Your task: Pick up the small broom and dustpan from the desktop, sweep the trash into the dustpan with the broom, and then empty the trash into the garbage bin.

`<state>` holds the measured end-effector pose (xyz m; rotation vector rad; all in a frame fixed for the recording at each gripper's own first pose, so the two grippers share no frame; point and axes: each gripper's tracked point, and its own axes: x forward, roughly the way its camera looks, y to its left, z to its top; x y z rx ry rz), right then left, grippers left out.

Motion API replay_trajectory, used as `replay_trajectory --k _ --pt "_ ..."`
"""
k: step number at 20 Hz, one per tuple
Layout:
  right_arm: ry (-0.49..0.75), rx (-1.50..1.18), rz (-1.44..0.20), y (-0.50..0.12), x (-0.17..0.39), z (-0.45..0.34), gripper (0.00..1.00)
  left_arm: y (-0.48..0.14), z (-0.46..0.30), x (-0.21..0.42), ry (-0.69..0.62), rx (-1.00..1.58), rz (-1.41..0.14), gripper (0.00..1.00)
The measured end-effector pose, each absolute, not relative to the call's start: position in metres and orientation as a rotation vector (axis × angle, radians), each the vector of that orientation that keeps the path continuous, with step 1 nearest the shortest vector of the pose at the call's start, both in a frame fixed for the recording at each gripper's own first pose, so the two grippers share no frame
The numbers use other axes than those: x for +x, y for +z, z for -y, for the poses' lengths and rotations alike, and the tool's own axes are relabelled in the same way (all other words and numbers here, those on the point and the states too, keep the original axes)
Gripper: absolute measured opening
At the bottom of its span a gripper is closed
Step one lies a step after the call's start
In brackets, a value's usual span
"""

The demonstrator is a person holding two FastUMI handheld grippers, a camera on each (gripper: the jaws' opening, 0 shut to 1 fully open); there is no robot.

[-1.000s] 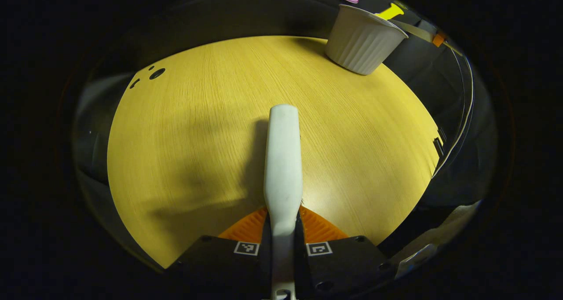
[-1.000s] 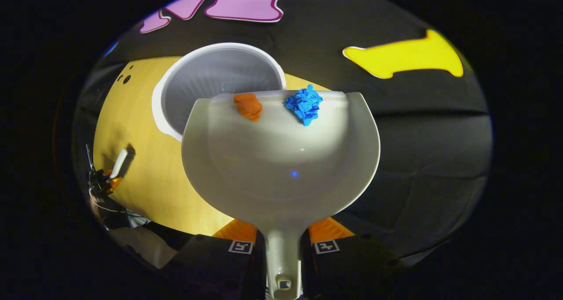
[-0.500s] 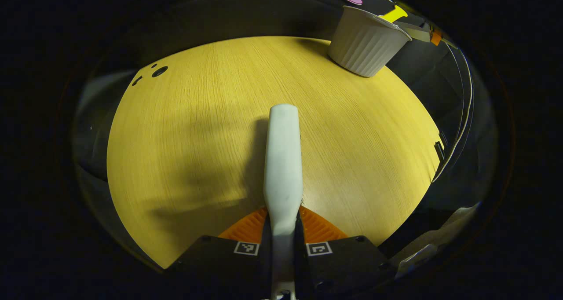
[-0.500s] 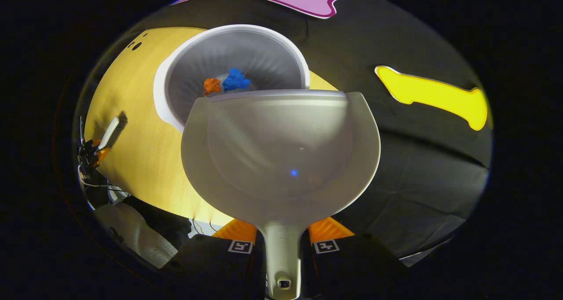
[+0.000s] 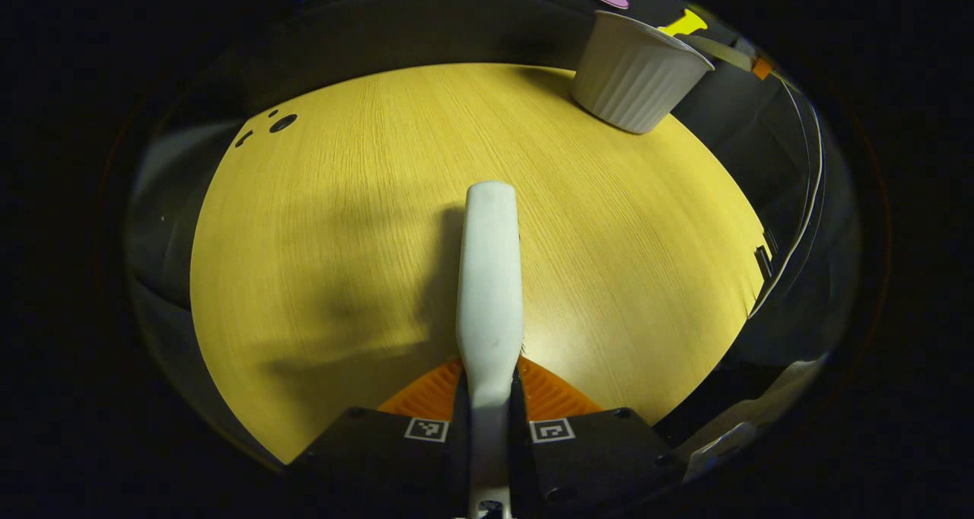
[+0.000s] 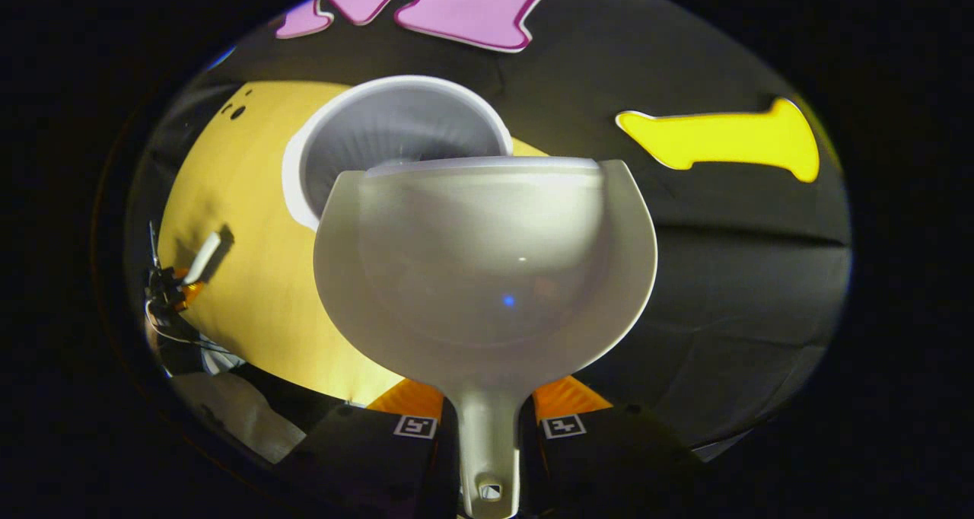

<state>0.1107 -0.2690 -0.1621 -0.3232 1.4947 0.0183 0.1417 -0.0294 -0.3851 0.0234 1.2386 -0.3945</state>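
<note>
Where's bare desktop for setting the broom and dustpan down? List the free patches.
The wide stretch of desktop between the broom in the left gripper and the dark holes at the far left edge lies bare. It is crowded at the far right corner, where the garbage bin stands and the right gripper holds the dustpan.

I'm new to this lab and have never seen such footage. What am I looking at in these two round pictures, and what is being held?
A person holds a two-finger tool in each hand; a camera rides on each. The left gripper view looks along the left tool, which clamps the small broom over the yellow wooden desktop, with the ribbed white garbage bin at the far corner. The right gripper view looks along the right tool, which clamps the handle of the pale dustpan held at the bin's rim. The pan looks empty.
</note>
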Motion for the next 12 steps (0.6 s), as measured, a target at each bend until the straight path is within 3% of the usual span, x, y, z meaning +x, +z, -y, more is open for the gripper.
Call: replay_trajectory --k 6,12 --pt "0.085 -0.239 -1.322 -0.122 0.068 0.247 0.35 -0.381 0.025 0.140 -0.384 0.063 -1.239 0.24" --pt "0.231 -0.219 -1.265 -0.135 0.006 0.180 0.35 -0.377 0.023 0.141 -0.351 0.114 -1.246 0.24"
